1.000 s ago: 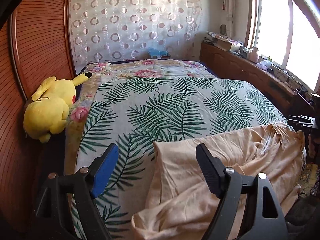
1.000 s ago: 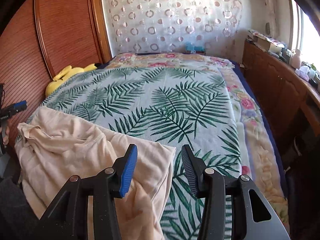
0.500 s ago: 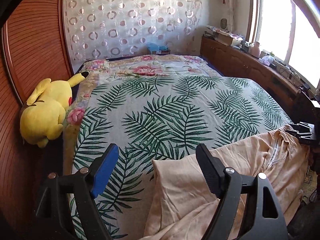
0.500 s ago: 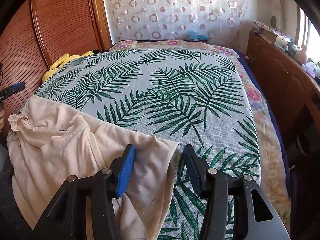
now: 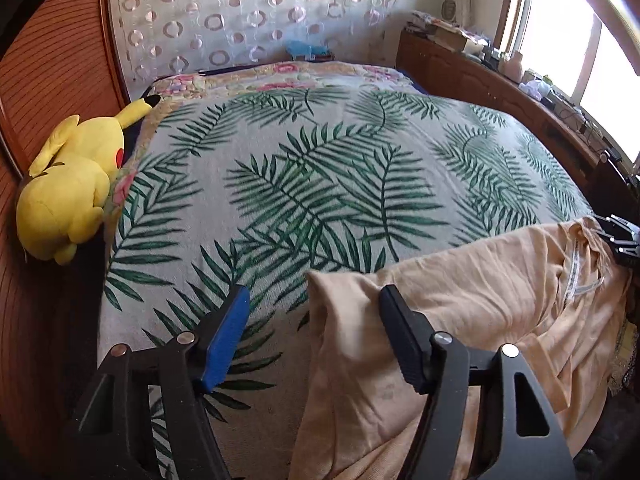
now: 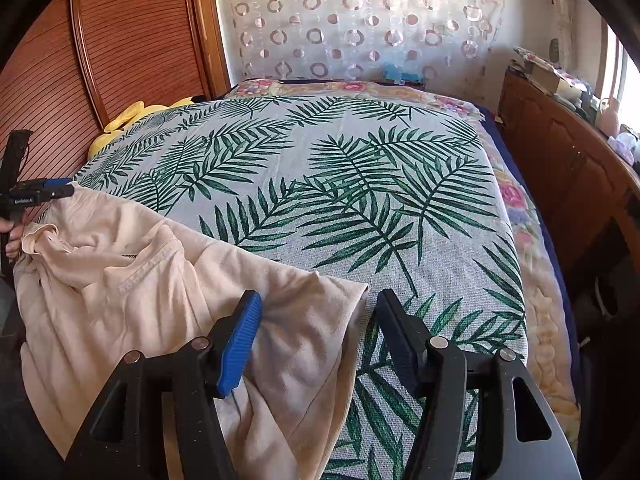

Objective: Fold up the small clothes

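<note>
A peach-coloured garment [image 5: 460, 312] lies rumpled across the near edge of the bed and hangs off its front; in the right wrist view [image 6: 132, 292] it fills the lower left. My left gripper [image 5: 314, 340] is open, with the garment's left corner between its fingers, not pinched. My right gripper [image 6: 316, 340] is open over the garment's right corner. The left gripper also shows at the far left of the right wrist view [image 6: 40, 192], beside the garment's other end.
The bed has a palm-leaf blanket [image 5: 320, 184] over a floral quilt [image 6: 532, 264]. A yellow plush toy [image 5: 72, 192] lies at the bed's left edge by the wooden wardrobe [image 6: 132, 40]. A wooden sideboard [image 5: 500, 84] with clutter runs along the right under the window.
Both grippers have drawn back toward the bed's near edge, and the garment has slid with them, lying lower and hanging further off the front. Both stay open.
</note>
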The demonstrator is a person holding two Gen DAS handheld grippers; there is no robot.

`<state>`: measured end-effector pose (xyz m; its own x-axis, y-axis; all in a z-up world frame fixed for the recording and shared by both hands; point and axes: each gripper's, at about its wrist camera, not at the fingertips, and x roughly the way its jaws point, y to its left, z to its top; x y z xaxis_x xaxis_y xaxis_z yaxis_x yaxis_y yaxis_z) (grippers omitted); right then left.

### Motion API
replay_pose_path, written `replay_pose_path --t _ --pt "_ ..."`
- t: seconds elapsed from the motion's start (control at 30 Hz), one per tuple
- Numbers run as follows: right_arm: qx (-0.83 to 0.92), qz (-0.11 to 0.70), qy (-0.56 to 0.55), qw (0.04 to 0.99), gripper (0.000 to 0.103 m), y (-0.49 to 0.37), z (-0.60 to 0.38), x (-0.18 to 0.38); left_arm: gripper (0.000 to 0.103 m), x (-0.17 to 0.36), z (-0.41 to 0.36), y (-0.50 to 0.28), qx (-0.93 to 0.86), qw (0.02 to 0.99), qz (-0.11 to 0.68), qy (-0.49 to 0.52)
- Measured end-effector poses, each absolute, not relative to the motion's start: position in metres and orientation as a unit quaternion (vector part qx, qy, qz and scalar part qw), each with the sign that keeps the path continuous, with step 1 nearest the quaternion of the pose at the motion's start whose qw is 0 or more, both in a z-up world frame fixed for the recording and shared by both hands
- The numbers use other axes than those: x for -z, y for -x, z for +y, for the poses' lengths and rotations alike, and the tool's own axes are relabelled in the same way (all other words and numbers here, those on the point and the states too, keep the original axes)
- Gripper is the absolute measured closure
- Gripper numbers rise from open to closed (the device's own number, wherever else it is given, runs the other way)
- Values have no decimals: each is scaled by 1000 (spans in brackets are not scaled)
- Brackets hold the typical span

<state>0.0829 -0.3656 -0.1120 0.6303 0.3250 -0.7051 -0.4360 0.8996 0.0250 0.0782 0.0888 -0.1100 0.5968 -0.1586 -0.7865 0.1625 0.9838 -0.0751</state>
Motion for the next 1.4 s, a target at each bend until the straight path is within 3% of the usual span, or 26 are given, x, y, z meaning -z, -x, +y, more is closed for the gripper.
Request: replay_pose_path --t 0.2,0.37,0.5,0.57,0.73,0.83,0.9,0.97,1.1,1.4 --pt "-210 374 76 900 41 -83 -366 113 40 114 88 -75 89 894 440 -3" --pt "-209 374 80 900 41 -84 -365 114 64 112 81 -73 108 891 441 -6" --pt "-208 374 86 900 40 -84 -363 115 73 111 77 -70 116 891 439 -8" --pt "-208 374 85 900 40 -84 -363 115 85 111 76 -69 124 890 439 -4" --pt "-213 371 95 899 40 -83 -361 116 94 102 73 -59 131 899 419 5" --pt "-231 367 105 895 58 -79 -356 116 94 96 75 -50 138 907 398 21" --pt "-241 371 108 890 78 -76 -352 116 95 91 74 -43 144 911 385 27" --pt "-256 385 107 880 92 -73 -349 113 95 82 74 -35 151 916 370 36" --pt "-255 364 113 889 94 -54 -347 90 95 50 71 -14 171 929 324 43" --pt "-260 237 80 933 95 19 -374 -36 95 -50 74 24 226 950 210 51"
